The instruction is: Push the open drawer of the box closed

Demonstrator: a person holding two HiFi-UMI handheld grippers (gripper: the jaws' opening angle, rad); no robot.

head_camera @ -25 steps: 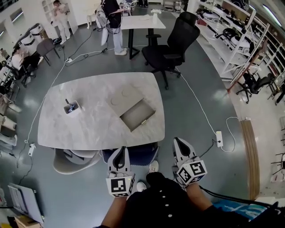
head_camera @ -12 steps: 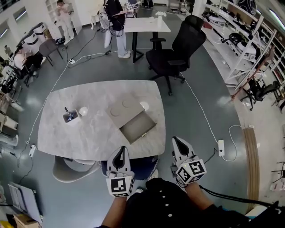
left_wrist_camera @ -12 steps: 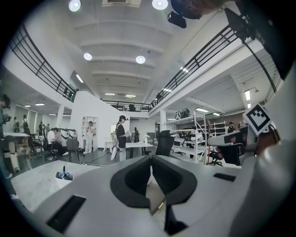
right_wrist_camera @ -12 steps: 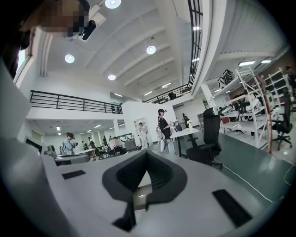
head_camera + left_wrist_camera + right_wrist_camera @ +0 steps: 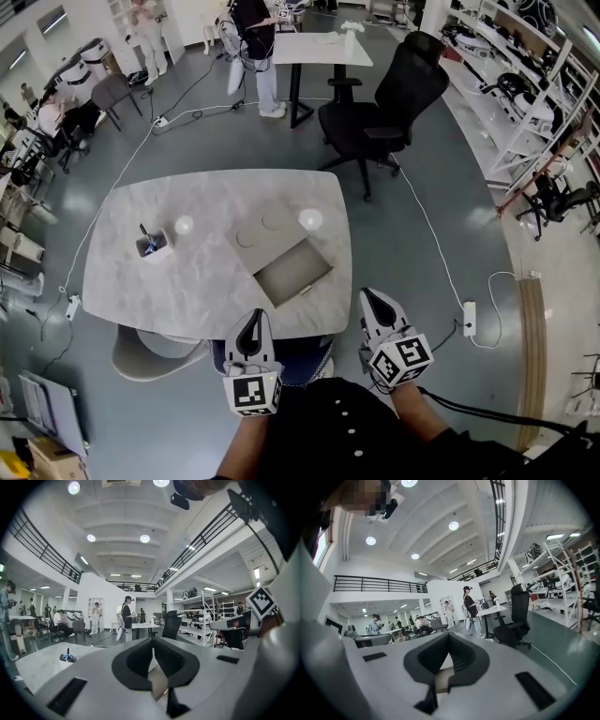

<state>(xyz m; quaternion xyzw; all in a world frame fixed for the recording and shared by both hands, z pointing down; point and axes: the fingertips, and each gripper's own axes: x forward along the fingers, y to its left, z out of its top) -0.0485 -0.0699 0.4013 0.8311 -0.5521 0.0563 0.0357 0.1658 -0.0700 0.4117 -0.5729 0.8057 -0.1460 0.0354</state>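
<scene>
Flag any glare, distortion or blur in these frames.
Head view: two ceiling-light glare spots on the table, one beside the box; fisheye curves the shelving. Left gripper view: black vignetted corners, left tool soft up close. Right gripper view: same vignette, right tool also soft.

Surface point(image 5: 141, 281) pale grey, marbled; box point(image 5: 265, 228) and drawer point(image 5: 292, 270) dull beige, the drawer greyer inside; floor point(image 5: 422, 309) dark glossy grey-green; chair point(image 5: 394, 103) black; left gripper point(image 5: 254, 319) and right gripper point(image 5: 370, 298) light grey, pads point(image 5: 136, 660) black, cubes point(image 5: 251, 394) chequered black-and-white.
</scene>
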